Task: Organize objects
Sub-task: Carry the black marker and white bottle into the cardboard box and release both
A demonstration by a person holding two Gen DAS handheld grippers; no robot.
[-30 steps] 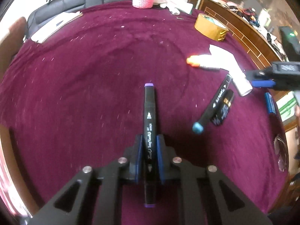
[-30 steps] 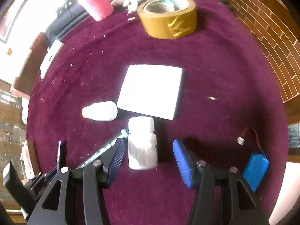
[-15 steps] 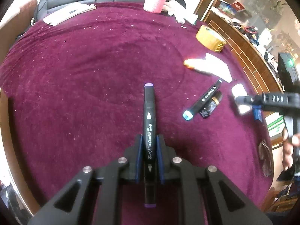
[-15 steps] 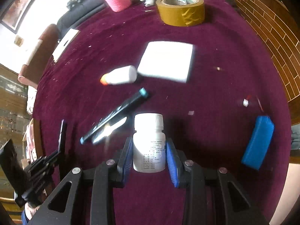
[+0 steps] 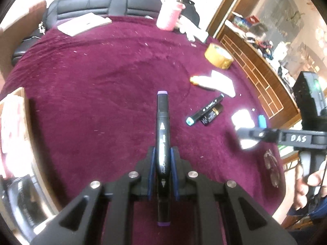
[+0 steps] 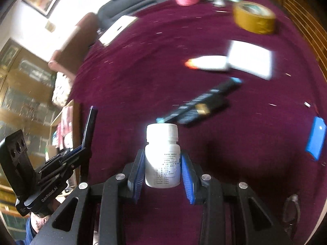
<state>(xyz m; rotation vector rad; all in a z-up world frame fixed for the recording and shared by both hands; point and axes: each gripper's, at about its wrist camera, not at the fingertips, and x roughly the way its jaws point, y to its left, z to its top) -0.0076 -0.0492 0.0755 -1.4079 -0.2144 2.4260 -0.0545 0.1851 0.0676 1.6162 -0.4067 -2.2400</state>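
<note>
**Both claws loaded, clear of the cloth**

While the white pill bottle [image 6: 162, 159] sits cap-forward, clenched in the right claw [image 6: 163, 168], the purple-capped marker [image 5: 162, 143] lies lengthwise, pinched mid-barrel in the left claw [image 5: 162, 170]; both seem lifted off the maroon counter [image 5: 92, 102], presumably for carrying elsewhere; a teal-capped marker [image 5: 204, 110], battery [image 5: 212, 115], glue tube [image 6: 206, 63] and tape roll [image 5: 218, 56] lie unsorted beyond.

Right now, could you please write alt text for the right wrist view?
The right gripper clamps a white plastic pill bottle above a maroon velvet cloth. Beyond lie a black marker, a white tube, a white pad and a tan tape roll.
</note>
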